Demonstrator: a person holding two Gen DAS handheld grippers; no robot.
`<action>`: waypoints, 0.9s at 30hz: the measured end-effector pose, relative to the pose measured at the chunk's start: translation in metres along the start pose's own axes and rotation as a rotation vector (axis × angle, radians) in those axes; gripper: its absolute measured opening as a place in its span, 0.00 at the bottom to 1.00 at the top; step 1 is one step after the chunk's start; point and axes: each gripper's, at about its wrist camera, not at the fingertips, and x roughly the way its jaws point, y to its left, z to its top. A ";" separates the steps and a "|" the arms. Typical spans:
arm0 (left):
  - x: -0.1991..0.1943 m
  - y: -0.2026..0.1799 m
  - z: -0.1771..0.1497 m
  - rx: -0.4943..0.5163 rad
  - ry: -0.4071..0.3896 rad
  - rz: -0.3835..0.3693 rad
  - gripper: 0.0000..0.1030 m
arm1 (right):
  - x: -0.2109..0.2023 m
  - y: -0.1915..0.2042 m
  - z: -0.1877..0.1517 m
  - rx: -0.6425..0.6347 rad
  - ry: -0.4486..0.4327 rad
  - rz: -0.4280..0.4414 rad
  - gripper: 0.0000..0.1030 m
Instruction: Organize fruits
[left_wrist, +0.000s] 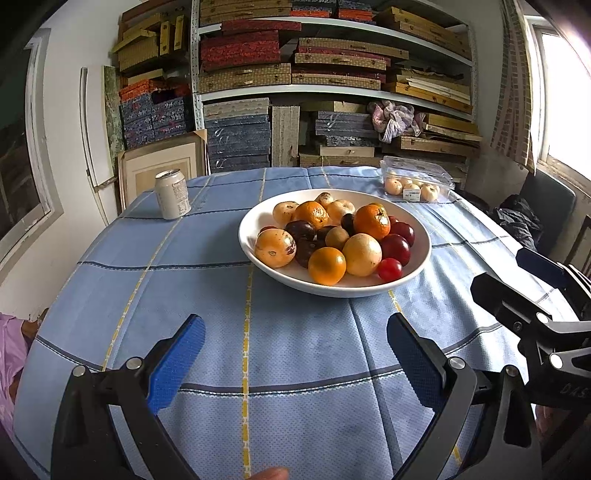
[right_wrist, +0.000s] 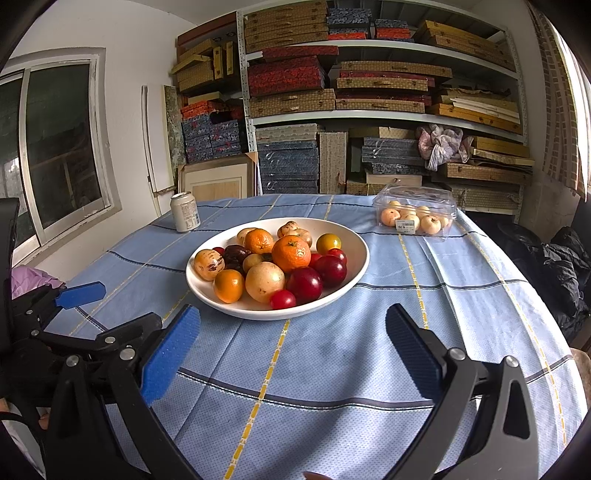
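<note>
A white bowl (left_wrist: 258, 254) (right_wrist: 354, 273) stands mid-table, heaped with oranges (left_wrist: 327, 266) (right_wrist: 291, 253), pale yellow fruits (left_wrist: 362, 254) (right_wrist: 265, 282), dark red plums (left_wrist: 395, 249) (right_wrist: 304, 284) and a small red tomato (left_wrist: 390, 269) (right_wrist: 282, 299). My left gripper (left_wrist: 295, 354) hovers open over the cloth in front of the bowl, nothing between its blue pads. My right gripper (right_wrist: 291, 350) is also open and empty, just short of the bowl. The right gripper (left_wrist: 517, 288) shows at the right edge of the left wrist view; the left gripper (right_wrist: 88, 306) shows at the left of the right wrist view.
A clear plastic clamshell (left_wrist: 417, 182) (right_wrist: 415, 214) of pale round fruits sits at the far right of the table. A white drink can (left_wrist: 172, 199) (right_wrist: 185, 216) stands far left. A blue checked cloth (left_wrist: 295, 350) covers the table. Shelves of boxes fill the back wall.
</note>
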 end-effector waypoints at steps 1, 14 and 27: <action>0.000 0.000 0.000 -0.001 0.000 -0.001 0.96 | 0.000 0.000 0.000 0.000 0.000 0.000 0.96; 0.000 0.001 0.001 -0.013 0.017 -0.017 0.96 | 0.001 0.001 0.000 0.001 0.001 0.001 0.96; -0.004 0.001 0.000 -0.007 -0.014 0.005 0.96 | 0.001 0.002 -0.002 -0.001 0.001 -0.001 0.96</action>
